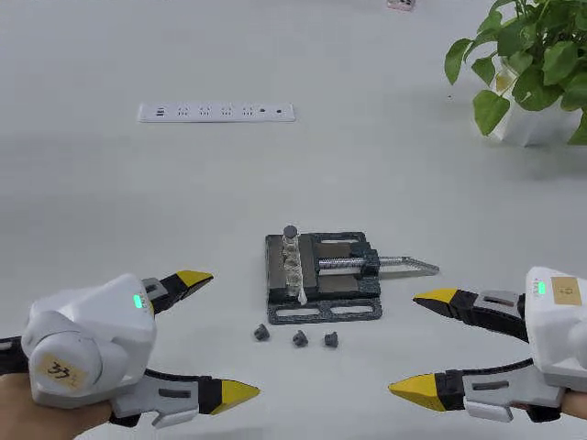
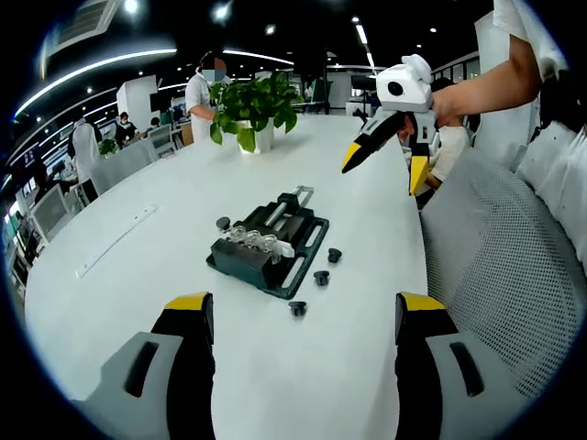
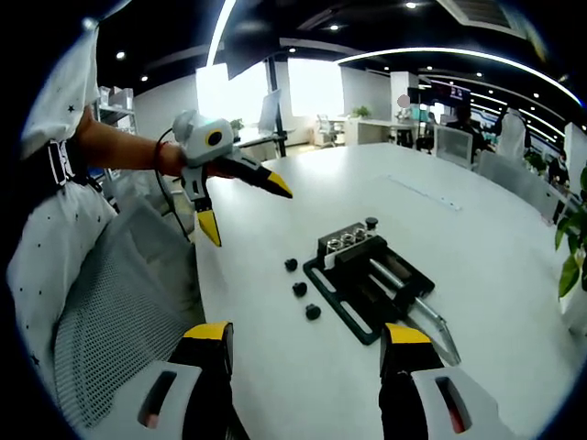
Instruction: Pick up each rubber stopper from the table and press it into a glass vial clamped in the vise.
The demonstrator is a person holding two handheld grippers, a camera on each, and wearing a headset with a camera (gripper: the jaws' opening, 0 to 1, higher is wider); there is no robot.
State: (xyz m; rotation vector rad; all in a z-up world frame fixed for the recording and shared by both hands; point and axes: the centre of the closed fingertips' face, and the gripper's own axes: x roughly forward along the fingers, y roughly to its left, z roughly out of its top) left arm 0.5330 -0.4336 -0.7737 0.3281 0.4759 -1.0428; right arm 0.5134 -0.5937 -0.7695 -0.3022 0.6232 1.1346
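3 stoppers (image 1: 300, 339) lie just off the vise (image 1: 323, 310), bare table (image 1: 138, 202) all around; left gripper (image 1: 220, 335) and right gripper (image 1: 415, 343) gape empty.

Your left gripper (image 1: 220, 335) and right gripper (image 1: 417, 342) are white and black with yellow tips. Ahead of them: dark grey stoppers (image 1: 300, 339), black vise (image 1: 326, 310), white table (image 1: 110, 211), green plant (image 1: 532, 50).

Looks like an open-plan office: long white table (image 2: 138, 293), mesh chair (image 2: 495, 266), ceiling strip lights (image 2: 101, 69), potted plant (image 2: 252, 105), power strip (image 1: 216, 112), people (image 2: 200, 96) behind.
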